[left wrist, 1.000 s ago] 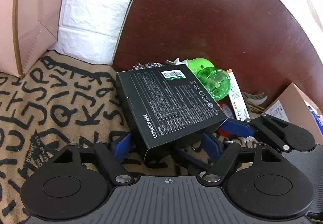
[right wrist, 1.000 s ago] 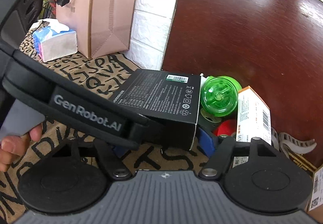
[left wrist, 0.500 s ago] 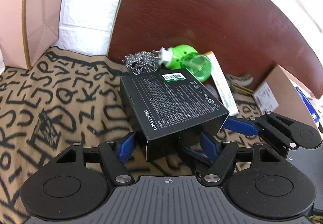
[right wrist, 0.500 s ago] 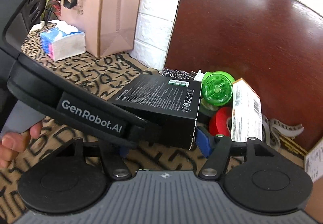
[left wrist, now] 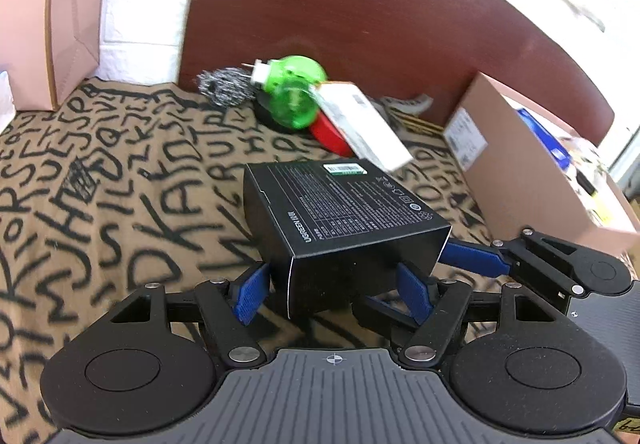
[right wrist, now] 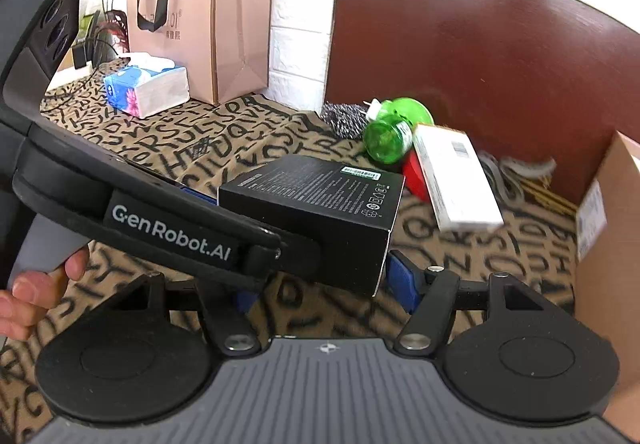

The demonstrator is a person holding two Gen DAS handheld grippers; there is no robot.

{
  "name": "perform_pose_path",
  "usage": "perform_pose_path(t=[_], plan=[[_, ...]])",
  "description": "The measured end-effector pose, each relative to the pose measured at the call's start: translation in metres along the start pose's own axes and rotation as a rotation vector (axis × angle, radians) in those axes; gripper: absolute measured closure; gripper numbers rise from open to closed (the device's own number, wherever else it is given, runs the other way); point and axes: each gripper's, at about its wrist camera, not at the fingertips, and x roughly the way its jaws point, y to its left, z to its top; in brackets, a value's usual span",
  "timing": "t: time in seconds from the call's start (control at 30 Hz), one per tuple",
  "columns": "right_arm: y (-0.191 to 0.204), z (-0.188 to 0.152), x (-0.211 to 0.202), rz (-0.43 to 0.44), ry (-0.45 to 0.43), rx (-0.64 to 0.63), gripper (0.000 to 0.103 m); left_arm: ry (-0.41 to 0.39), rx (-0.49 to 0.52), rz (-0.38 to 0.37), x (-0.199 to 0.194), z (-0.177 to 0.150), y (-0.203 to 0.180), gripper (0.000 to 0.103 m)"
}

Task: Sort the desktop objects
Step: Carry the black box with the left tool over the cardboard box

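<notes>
Both tongs grip one matte black rectangular cardboard box (left wrist: 344, 220) with fine white print. My left tongs (left wrist: 332, 290) pinch its near end between blue pads (left wrist: 250, 292), and my right tongs (right wrist: 324, 284) clamp the same box from the other side, one blue pad (right wrist: 402, 280) showing at its corner. I hold the box lifted above the counter's tan cloth with black letters (left wrist: 100, 212). Beyond it, against a dark red-brown board (left wrist: 360, 24), lie a steel wool scrubber (left wrist: 224, 86), a translucent green plastic plug-in bottle (left wrist: 294, 96), a red roll (left wrist: 330, 132) and a white carton (left wrist: 364, 126). An open brown cardboard box (left wrist: 532, 180) stands to the right.
</notes>
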Motion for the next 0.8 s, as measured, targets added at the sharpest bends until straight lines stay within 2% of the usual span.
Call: perform_pose_path(t=[0.17,0.3,0.47,0.63,0.8], plan=[[0.002,-0.021,-0.035,-0.012,0.006,0.052,0.032,0.011,0.039,-0.029,-0.015,-0.023,-0.028,0.031],[-0.001,-0.039,-0.061,-0.027,0.023,0.124,0.031,0.041,0.045,-0.06,-0.021,-0.043,-0.048,0.03],[-0.002,-0.066,-0.091,-0.05,0.048,0.148,0.03,0.086,0.075,-0.103,-0.028,-0.07,-0.076,0.03],[-0.003,-0.094,-0.12,-0.072,0.075,0.183,0.029,0.131,0.12,-0.141,-0.034,-0.096,-0.1,0.027],[-0.003,-0.114,-0.144,-0.076,0.093,0.216,0.028,0.16,0.164,-0.17,-0.041,-0.116,-0.116,0.02]])
